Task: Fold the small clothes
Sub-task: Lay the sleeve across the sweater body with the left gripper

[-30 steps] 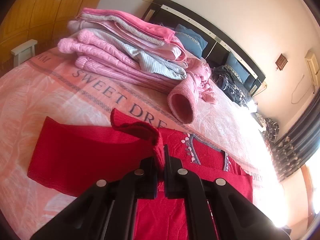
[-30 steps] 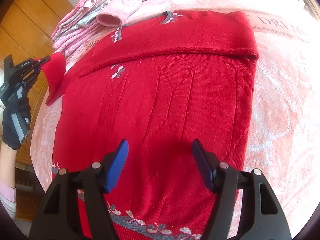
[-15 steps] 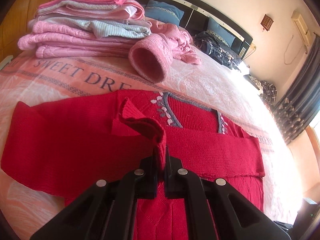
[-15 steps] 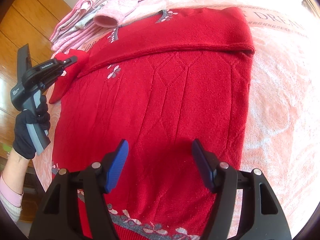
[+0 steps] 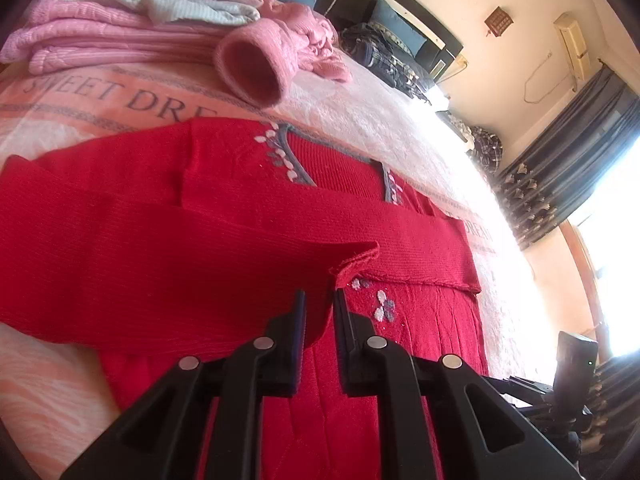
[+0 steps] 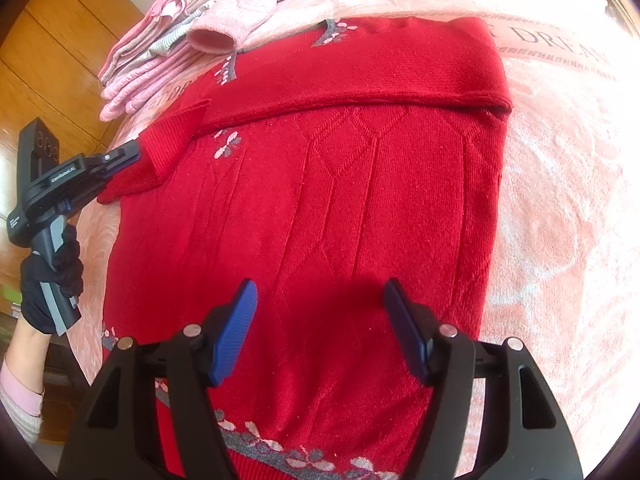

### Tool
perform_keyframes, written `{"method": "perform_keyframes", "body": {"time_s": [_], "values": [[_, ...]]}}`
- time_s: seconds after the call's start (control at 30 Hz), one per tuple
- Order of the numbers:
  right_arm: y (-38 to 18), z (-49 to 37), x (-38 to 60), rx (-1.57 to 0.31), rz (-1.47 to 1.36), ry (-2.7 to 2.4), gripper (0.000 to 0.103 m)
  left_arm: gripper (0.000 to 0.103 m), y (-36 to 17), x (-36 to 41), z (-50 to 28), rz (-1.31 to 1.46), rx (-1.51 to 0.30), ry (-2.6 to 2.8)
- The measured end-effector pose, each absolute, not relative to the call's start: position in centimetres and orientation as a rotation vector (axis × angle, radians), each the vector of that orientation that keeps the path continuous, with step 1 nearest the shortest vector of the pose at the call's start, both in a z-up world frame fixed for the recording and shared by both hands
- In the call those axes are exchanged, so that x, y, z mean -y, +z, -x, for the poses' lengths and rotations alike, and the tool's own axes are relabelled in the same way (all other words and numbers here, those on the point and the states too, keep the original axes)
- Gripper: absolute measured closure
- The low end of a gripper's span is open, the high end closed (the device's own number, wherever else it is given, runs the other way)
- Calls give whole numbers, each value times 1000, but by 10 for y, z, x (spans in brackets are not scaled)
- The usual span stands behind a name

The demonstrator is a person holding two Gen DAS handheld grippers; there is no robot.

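A red sweater (image 6: 340, 208) lies flat on a pink bedspread (image 6: 560, 200), with its front side up. One sleeve is folded across the chest, just under the neck, and it ends at the sweater's far edge. The left gripper (image 5: 319, 300) has the other sleeve (image 5: 160, 264) between its two black fingers. The fingers are close together with only a thin gap, and the red cloth of the cuff sits in that gap. This sleeve is lifted a little and stretches over the side of the sweater toward the middle. In the right wrist view, the same gripper (image 6: 134, 148) pokes in from the left side, held by a hand in a dark glove (image 6: 52, 280) with a pink cuff below it. The right gripper (image 6: 320, 312) hangs over the lower part of the sweater. Its blue fingers (image 6: 236, 336) are spread wide apart and hold nothing. Its shadow falls on the red knit between them. Little pink and grey flowers (image 6: 226, 146) sit on the chest and along the bottom hem. Behind the sweater, a pile of folded pink clothes (image 5: 120, 20) rests on the bed. A loose pink sleeve (image 5: 256, 66) with a round open end lies beside the pile, near the neck of the sweater. Dark curtains (image 5: 568, 168) hang by a bright window.
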State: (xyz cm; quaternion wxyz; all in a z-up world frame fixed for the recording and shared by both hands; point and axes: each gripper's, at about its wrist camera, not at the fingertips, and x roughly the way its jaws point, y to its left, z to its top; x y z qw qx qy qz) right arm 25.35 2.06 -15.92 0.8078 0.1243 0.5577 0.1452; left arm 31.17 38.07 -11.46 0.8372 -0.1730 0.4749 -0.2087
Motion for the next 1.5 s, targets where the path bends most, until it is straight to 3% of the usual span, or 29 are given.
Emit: {"method": "perform_keyframes", "body": {"time_s": [0.13, 0.47, 0.6, 0.93, 1.07, 1.17, 1.23, 1.27, 1.3, 1.5], "values": [[-149, -263, -32, -1174, -275, 347, 37, 71, -99, -416, -313, 305, -976, -347], [-132, -302, -88, -1191, -243, 442, 37, 71, -161, -462, -347, 264, -1096, -137], [-132, -322, -102, -1215, -247, 462, 37, 69, -150, -469, -345, 361, -1084, -164], [-165, -386, -133, -1300, -303, 470, 41, 64, -100, -498, -323, 298, -988, -131], [-176, -403, -140, -1314, -328, 461, 48, 63, -95, -512, -316, 313, -976, -113], [-176, -410, -148, -1309, -334, 485, 62, 62, -97, -516, -314, 323, -980, -106], [-177, -414, -153, -1312, -326, 485, 73, 62, -100, -518, -313, 333, -986, -102], [-177, -415, -154, -1311, -322, 486, 90, 62, -101, -519, -312, 339, -990, -101], [-177, -416, -155, -1314, -335, 500, 97, 62, -102, -519, -312, 343, -992, -100], [-148, -411, -147, -1233, -328, 549, 98, 62, -102, -512, -317, 327, -989, -93]]}}
